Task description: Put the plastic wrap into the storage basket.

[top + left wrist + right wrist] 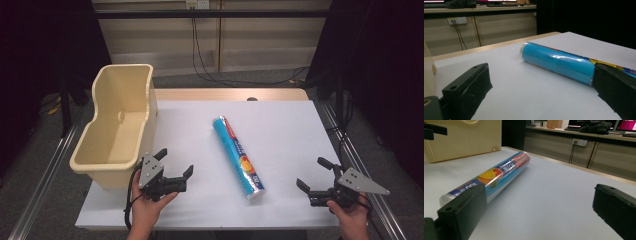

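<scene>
Still pre-grasp: both tongs, left (176, 162) and right (314, 173), spread and empty, blue roll (238, 156) lying mid-bench pointing 11 to 5 o'clock, bin (120, 122) at 9; next likely closing on the roll.

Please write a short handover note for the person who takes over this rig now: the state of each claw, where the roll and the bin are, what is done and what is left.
Left claw: open, holding nothing, resting low on the white table just beside the near right corner of the beige bin.
Right claw: open, holding nothing, near the table's front right.
Blue roll: lying flat on the table between the two claws, apart from both, its near end towards the front edge.
Bin: upright at the table's left edge, nothing in it.
Done: nothing yet; the roll is untouched.
Left: probably grasp the roll and put it into the bin.
</scene>
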